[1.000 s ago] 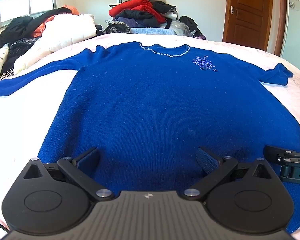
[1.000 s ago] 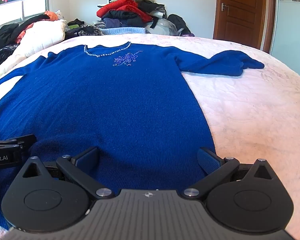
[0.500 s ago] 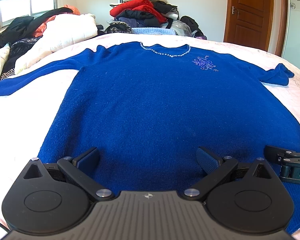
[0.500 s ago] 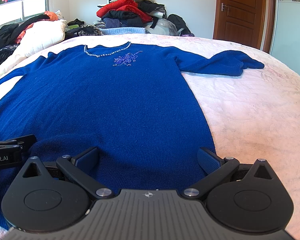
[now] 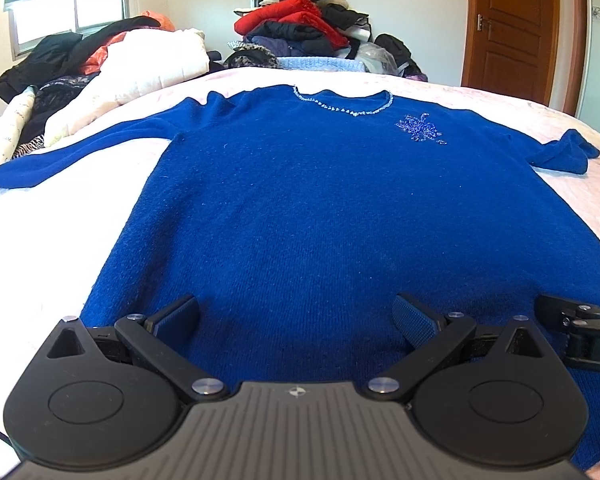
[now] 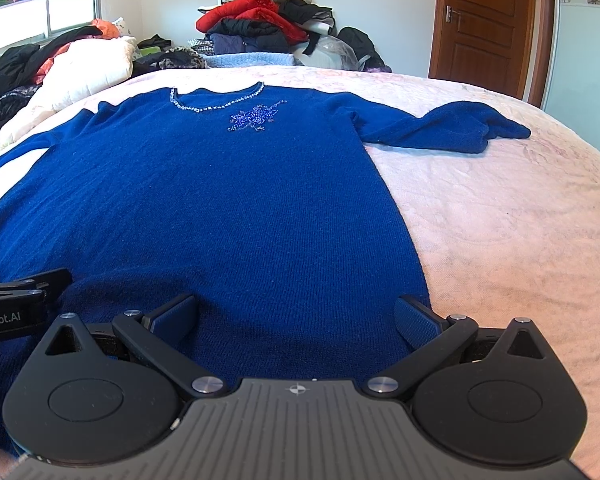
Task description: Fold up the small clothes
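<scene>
Royal-blue knitted sweater (image 5: pixel 320 208) with a beaded neckline, spread front-up and flat across the pale pink quilted bed (image 6: pixel 520 220), hem nearest, collar at the far end. Left sleeve stretched out straight toward the left; right sleeve (image 6: pixel 448 130) bunched and partly doubled over near the far right. Laid out this way, presumably, so hem and sides can be taken up cleanly for a first fold.

Left gripper (image 5: pixel 296 316) low over the near hem toward its left corner, jaws spread wide, nothing between the blue pads. Right gripper (image 6: pixel 296 316) likewise over the hem by the right side seam, jaws spread, nothing pinched. Side by side and close, each just visible at the edge of the other's view; probably poised to take the hem at two points.

Beyond the far edge: heap of red, black and grey clothes (image 6: pixel 268 20) against the wall, cream padded duvet (image 5: pixel 148 64) with dark garments at far left, brown wooden door (image 6: pixel 488 24) at far right. None of it on the sweater. Crumpled right sleeve likely needs straightening or tucking before a neat fold.
</scene>
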`<state>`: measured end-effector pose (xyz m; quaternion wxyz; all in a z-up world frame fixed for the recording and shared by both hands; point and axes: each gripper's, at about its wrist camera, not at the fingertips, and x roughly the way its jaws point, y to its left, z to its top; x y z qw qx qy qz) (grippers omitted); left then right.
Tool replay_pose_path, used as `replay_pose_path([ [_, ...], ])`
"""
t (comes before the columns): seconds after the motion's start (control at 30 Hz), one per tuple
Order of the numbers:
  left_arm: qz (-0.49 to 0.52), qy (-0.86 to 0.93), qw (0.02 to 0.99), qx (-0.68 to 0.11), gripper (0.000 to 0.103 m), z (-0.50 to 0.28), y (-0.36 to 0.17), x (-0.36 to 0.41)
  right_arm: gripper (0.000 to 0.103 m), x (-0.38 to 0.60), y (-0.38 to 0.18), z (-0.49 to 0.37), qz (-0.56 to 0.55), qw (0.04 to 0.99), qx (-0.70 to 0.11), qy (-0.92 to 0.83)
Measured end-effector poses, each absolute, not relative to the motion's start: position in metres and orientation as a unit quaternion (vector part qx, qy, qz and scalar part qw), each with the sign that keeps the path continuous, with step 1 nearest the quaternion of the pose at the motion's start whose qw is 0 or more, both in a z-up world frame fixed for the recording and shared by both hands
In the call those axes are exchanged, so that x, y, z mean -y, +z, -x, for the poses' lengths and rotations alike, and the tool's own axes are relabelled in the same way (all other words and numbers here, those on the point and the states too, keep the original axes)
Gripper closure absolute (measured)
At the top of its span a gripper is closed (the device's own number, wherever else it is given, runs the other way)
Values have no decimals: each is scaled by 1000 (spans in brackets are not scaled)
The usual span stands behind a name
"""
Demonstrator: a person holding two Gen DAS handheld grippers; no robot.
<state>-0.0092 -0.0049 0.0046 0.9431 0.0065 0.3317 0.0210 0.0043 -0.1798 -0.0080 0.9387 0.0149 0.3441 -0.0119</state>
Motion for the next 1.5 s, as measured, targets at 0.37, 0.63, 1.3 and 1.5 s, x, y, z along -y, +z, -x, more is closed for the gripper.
replay_pose_path([
  [0.37,-1,7,929,-370,0,-15,20,4,8,194,29,-28,-55,934,-345,66],
  [0.63,8,14,928,-373,0,-52,35,15,11,234,33,-87,-105,931,-346,55],
  [1.3,6,25,919,-393,0,-124,36,52,48,543,18,-280,-376,851,-329,-161],
  [1.5,1,31,914,-405,0,-133,29,55,66,557,-4,-313,-348,838,-378,-185],
])
